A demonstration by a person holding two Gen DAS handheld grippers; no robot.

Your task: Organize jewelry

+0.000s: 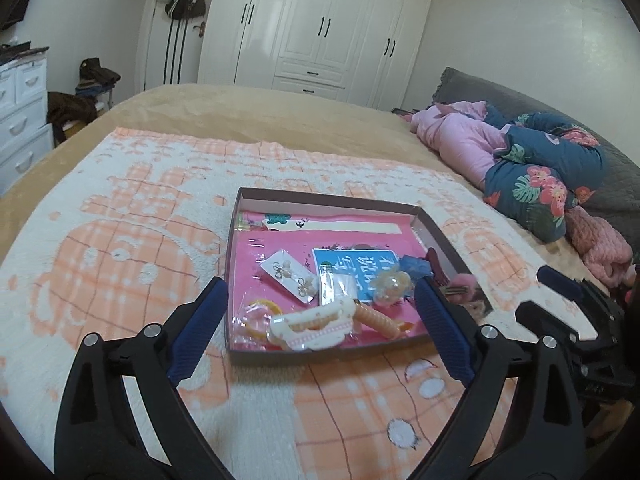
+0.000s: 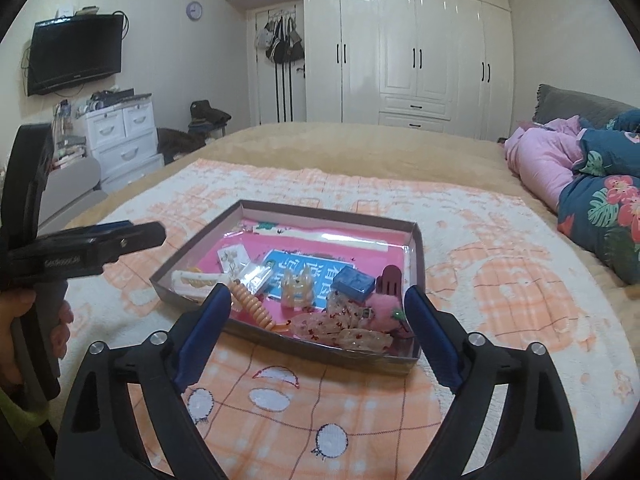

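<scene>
You are holding both tongs above a bed, over an orange-and-white patterned blanket (image 1: 140,240). Your left gripper (image 1: 320,320) has its jaws spread wide with nothing between the blue pads; the same goes for your right gripper (image 2: 318,320), which is empty and wide open.

The task's thing, a shallow box (image 2: 416,248) lined in pink, lies flat on the blanket just beyond both sets of fingertips, near the middle of the bed. Neither gripper touches it.

Inside the box, at the near left, lies a white hair claw clip (image 1: 312,326), with an orange spiral hair tie (image 1: 380,318) touching its right side. Just beyond the clip sits a white card of earrings (image 1: 290,276). Near the middle lies a blue printed card (image 2: 308,266), and a pale translucent claw clip (image 2: 296,290) stands on it. To its right rests a small blue box (image 2: 354,284), beside a dark red claw clip (image 2: 388,280). At the near right corner sit a pink fluffy clip (image 2: 382,308) and several clear snap clips (image 2: 348,328) with red spots.

From the right wrist view, your left hand (image 2: 16,320) shows at the left edge, wrapped around its gripper's handle.

At the far right of the bed lies a bundle of pink and floral bedding (image 1: 532,168). A white wardrobe (image 2: 420,52) fills the far wall.
</scene>
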